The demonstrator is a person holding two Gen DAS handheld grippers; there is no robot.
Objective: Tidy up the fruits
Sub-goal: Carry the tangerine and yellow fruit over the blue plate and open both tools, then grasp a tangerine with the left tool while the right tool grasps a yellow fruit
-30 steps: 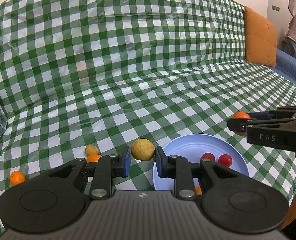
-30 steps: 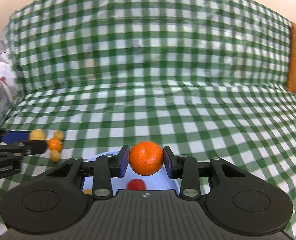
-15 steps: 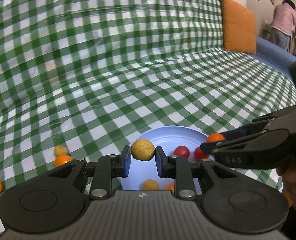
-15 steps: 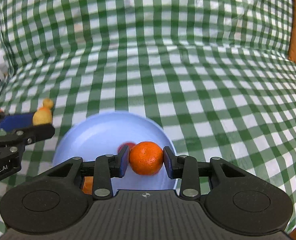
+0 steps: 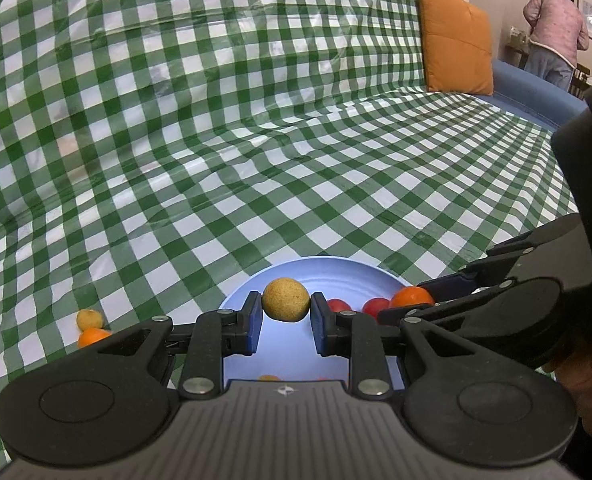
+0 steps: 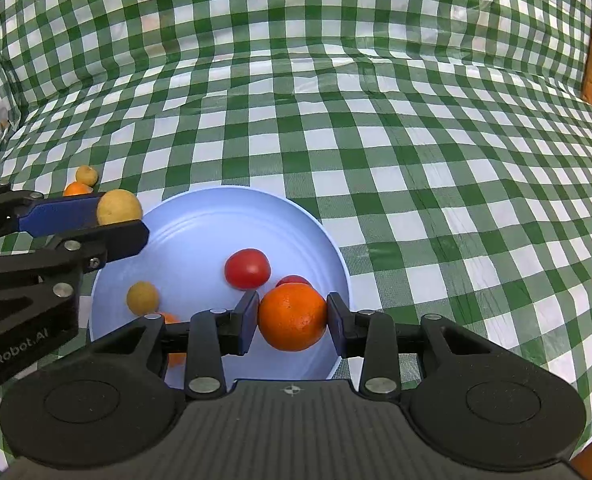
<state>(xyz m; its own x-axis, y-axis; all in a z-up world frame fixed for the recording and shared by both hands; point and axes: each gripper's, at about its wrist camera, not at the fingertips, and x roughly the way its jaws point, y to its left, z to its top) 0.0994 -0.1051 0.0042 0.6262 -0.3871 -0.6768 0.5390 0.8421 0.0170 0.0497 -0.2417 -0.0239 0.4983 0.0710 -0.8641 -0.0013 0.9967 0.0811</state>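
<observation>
A green-and-white checked cloth [image 6: 376,160] covers the whole seat and back of a sofa, with an orange cushion [image 5: 456,40] propped at its far right end. On the cloth sits a round pale-blue plate [image 6: 199,216], lying flat, its rim facing up. The right tool [image 6: 291,318] hangs over the plate's near right part, its blue pads clamped on the sides of an orange [image 6: 292,316], a round fruit with no clear long axis. The left tool [image 5: 285,308] reaches in over the plate's left rim, gripping a dull yellow round fruit [image 5: 285,299] between its pads; in the right wrist view this tool points to the right across the plate. Inside the plate lie a red tomato [image 6: 247,269], a second red one [image 6: 293,280] partly hidden behind the orange, a small yellow fruit [image 6: 143,298] and an orange piece [image 6: 173,318] mostly hidden by the right tool. On the cloth left of the plate, touching each other, rest a small orange fruit [image 6: 77,189] and a yellow one [image 6: 86,175].
</observation>
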